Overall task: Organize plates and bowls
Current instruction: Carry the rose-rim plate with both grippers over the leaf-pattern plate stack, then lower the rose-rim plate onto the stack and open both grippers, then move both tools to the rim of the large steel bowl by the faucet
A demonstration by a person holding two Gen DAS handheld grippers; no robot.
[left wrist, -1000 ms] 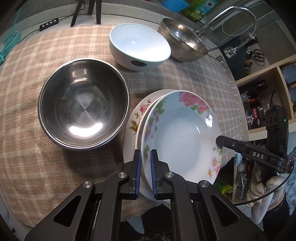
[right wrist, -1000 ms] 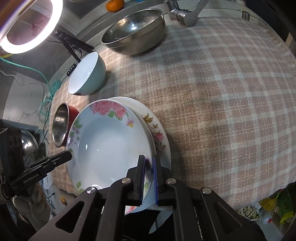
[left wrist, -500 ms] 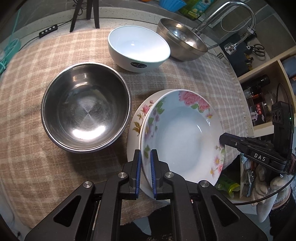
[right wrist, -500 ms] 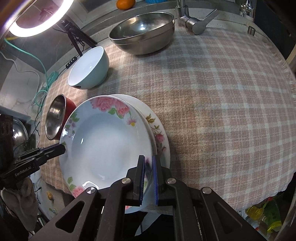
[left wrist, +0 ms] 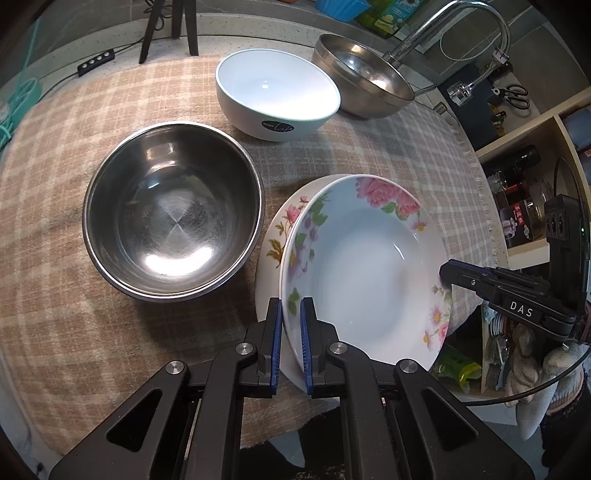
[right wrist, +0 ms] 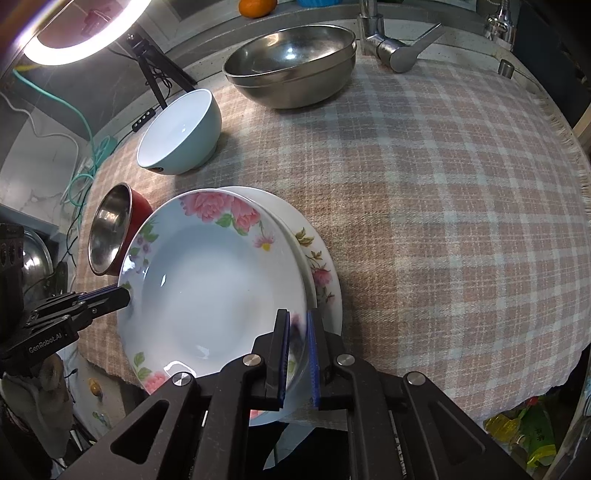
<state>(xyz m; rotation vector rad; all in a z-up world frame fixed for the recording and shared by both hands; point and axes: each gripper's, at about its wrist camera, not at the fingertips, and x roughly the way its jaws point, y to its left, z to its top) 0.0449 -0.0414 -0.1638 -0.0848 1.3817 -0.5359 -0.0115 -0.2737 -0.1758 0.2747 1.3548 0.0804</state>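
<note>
A deep floral plate (left wrist: 365, 266) with pink roses on its rim sits on top of a flatter flowered plate (left wrist: 275, 236), slightly offset, at the near edge of a table covered with a pink and beige checked cloth (right wrist: 443, 206). Both grippers grasp the upper plate by its rim, on opposite sides. The left gripper (left wrist: 291, 343) has its blue-lined jaws clenched on the plate's left edge, one jaw above the rim and one below. The right gripper (right wrist: 298, 358) holds the right edge the same way, its jaws nearly together with the rim between them. In the left wrist view, a large steel bowl (left wrist: 173, 214) stands just to the left of the plates, close to the lower plate's rim. Farther back stands a pale blue bowl (left wrist: 277, 92) with a white inside, and beyond it, by the tap (right wrist: 391, 48), a wide steel bowl (left wrist: 364, 85) tilts on the cloth's far edge. In the right wrist view the left-hand steel bowl (right wrist: 110, 229) shows a red outside. A lit ring lamp (right wrist: 81, 40) on a tripod stands at the far left, and an orange (right wrist: 257, 6) lies on the ledge behind the table.
</note>
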